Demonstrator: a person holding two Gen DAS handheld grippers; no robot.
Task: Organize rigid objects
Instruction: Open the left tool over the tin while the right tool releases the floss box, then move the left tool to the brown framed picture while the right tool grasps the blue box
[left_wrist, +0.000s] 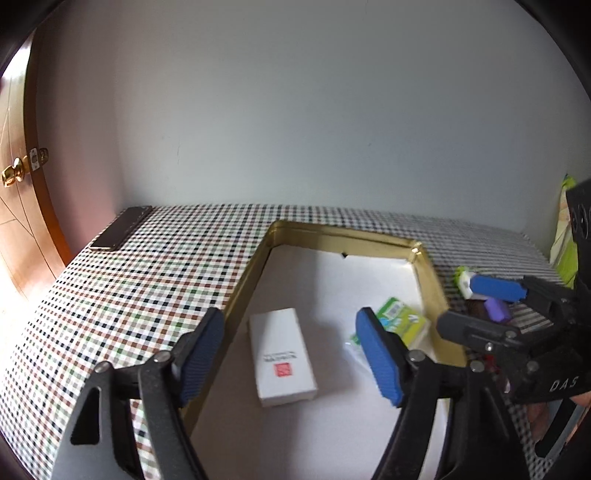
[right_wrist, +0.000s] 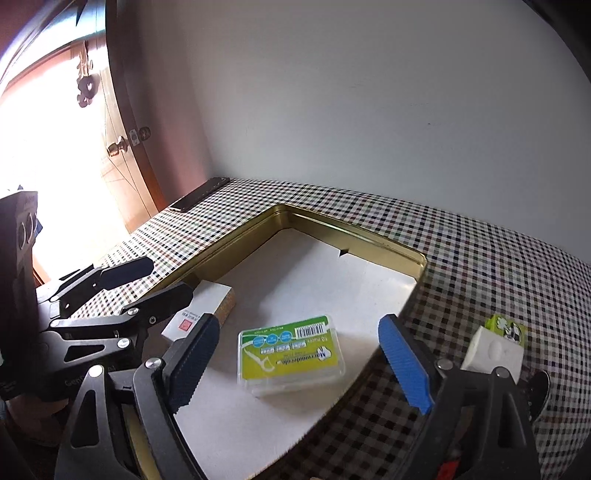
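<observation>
A checkered table (left_wrist: 147, 280) stands against a white wall, a gold tin (left_wrist: 424, 266) on it. Both left gripper (left_wrist: 291, 358) and right gripper (right_wrist: 303, 365) fingers stand released and empty, above the white box (left_wrist: 282, 362) and green floss case (right_wrist: 291, 354) inside the tin near its front.

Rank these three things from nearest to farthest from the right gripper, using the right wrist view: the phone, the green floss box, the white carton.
1. Green floss box, in the gold tin, between the right gripper's open jaws.
2. White carton, left in the tin, by the left gripper.
3. Phone, at the table's far left edge.
</observation>
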